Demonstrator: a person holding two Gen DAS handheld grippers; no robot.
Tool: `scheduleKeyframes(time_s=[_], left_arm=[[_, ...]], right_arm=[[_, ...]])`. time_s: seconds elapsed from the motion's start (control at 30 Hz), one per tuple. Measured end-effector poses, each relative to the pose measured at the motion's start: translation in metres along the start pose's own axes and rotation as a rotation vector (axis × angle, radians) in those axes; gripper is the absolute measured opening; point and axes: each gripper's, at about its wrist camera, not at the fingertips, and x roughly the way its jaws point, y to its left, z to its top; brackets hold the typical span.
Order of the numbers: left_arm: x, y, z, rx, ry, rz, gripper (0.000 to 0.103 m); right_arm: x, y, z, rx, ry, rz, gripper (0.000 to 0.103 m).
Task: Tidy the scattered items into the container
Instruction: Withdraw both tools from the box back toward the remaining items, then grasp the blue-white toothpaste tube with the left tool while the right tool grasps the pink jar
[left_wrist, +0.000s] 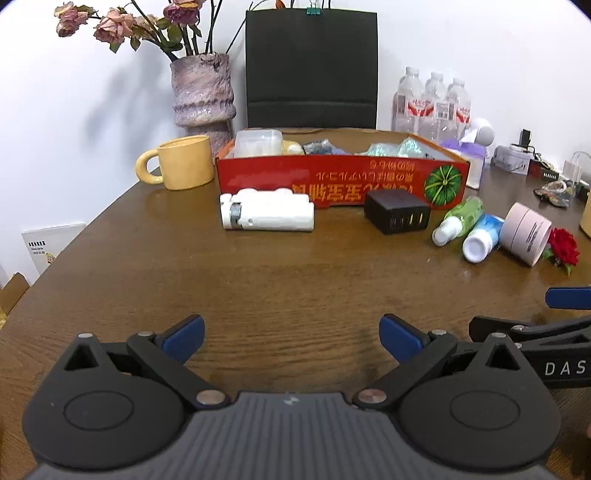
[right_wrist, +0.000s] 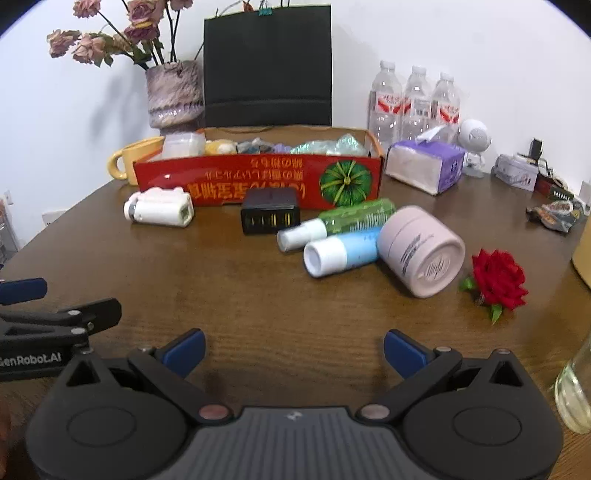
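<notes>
**Six loose items by the box, both grippers empty**

While both grippers hover low over the wooden table (left_wrist: 280, 280) with nothing between their fingers, the scattered things lie in a loose row in front of the red cardboard box (left_wrist: 332, 177), which already holds a clear plastic tub and some crinkly packets.

The left gripper (left_wrist: 291, 336) has its jaws spread wide; the right gripper (right_wrist: 293, 350) is equally wide and bare.

The white plastic device (left_wrist: 267, 214) lies on its side just before the box's left end. It looks rigid and fairly light; its long flat sides would suit a grip across the middle. The black multi-port charger (left_wrist: 397, 214) sits touching or almost touching the box front; it is probably dense for its bulk, hard and smooth, best pinched across its two plain side faces.

To the right, the green spray bottle (right_wrist: 351, 221) and the blue tube with a white cap (right_wrist: 343, 251) lie side by side, touching, with the pink cylindrical jar (right_wrist: 421, 254) tipped over against the blue tube. All three are round and likely to roll or slip, so a hold across the body, square to the axis, seems safest. The jar may be the heaviest. The red rose (right_wrist: 498, 280), just beside the jar, is soft and crushable; it wants a gentle pinch low, near its leaves.
</notes>
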Motion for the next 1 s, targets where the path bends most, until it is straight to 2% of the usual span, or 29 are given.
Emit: scheduleKeyframes(time_s=[0.13,0.23,0.8,0.87,0.9,0.93,1.0], left_arm=[[0.003,0.006,-0.001,-0.026,0.029,-0.04,0.103],[0.011,0.004,-0.002,-0.014,0.084,-0.024,0.103],[0.011,0.003,-0.002,-0.009,0.086,-0.026,0.103],[0.011,0.0,0.0,0.022,0.068,-0.062,0.103],[0.01,-0.003,0.004,0.053,0.044,-0.1,0.103],[0.008,-0.006,0.009,0.084,0.019,-0.14,0.103],[0.007,-0.015,0.024,0.135,-0.035,-0.248,0.103]], right_arm=[[0.004,0.003,-0.004,-0.015,0.023,-0.018,0.103],[0.004,0.003,-0.004,-0.015,0.023,-0.014,0.103],[0.004,0.004,-0.004,-0.016,0.025,-0.007,0.103],[0.002,0.002,-0.004,-0.027,0.024,-0.006,0.097],[-0.001,0.0,-0.002,-0.037,0.016,-0.017,0.086],[-0.005,-0.005,0.002,-0.041,-0.009,-0.039,0.082],[-0.013,-0.015,0.011,-0.051,-0.06,-0.083,0.082]])
